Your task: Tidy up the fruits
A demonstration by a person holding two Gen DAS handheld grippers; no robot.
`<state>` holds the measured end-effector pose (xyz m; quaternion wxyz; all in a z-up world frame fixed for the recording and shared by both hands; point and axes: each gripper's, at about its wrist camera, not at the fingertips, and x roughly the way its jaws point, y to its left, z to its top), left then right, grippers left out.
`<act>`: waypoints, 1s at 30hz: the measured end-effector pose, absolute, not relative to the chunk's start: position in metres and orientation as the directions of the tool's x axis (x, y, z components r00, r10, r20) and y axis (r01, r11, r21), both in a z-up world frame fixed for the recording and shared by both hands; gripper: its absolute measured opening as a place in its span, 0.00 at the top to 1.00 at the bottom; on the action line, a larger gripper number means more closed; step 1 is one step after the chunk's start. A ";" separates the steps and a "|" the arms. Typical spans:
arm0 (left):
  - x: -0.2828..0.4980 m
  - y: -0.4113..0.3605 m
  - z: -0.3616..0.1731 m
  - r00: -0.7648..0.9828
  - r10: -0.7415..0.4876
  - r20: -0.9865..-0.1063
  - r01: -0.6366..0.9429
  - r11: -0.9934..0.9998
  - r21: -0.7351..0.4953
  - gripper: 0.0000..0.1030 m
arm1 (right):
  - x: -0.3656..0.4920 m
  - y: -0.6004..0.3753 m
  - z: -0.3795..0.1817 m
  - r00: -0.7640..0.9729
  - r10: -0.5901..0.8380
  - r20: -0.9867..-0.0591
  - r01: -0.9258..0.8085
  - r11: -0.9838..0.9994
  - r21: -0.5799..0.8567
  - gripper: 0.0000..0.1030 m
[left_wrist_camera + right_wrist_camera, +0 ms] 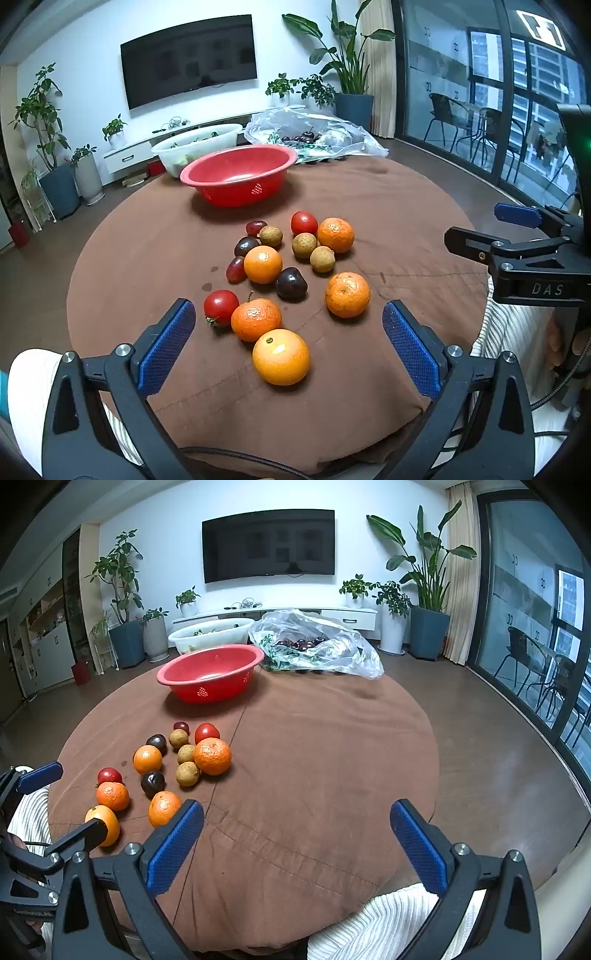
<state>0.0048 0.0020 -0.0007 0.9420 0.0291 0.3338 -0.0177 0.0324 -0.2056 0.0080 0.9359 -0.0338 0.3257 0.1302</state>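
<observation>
Several fruits lie loose on a brown cloth-covered round table (388, 206): oranges such as the nearest orange (281, 356), red tomatoes (221, 306), dark plums (291, 283) and tan longans (322, 259). An empty red basin (238, 173) stands behind them. My left gripper (289, 332) hovers open above the nearest orange, touching nothing. In the right wrist view the fruit cluster (184, 755) lies left of my right gripper (297, 829), which is open over bare cloth. The right gripper also shows at the right edge of the left wrist view (480, 230).
A white basin (197, 146) with greens and a clear plastic bag (314, 134) holding dark cherries sit at the table's far edge. Beyond are a wall TV, potted plants and glass doors on the right. White ribbed clothing (369, 926) of a person lies at the near edge.
</observation>
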 end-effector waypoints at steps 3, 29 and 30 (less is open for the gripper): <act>-0.001 0.000 -0.002 0.790 -0.006 -0.613 0.052 0.997 0.058 0.00 | 0.032 -0.205 0.008 0.755 0.222 -0.617 -0.266 0.964 0.020 0.00; 0.001 0.007 0.000 0.789 0.008 -0.614 0.039 0.997 0.062 0.00 | 0.032 -0.206 0.008 0.755 0.220 -0.618 -0.266 0.964 0.018 0.00; 0.001 0.008 0.000 0.789 0.008 -0.614 0.038 0.997 0.063 0.00 | 0.032 -0.206 0.008 0.755 0.220 -0.618 -0.267 0.964 0.018 0.00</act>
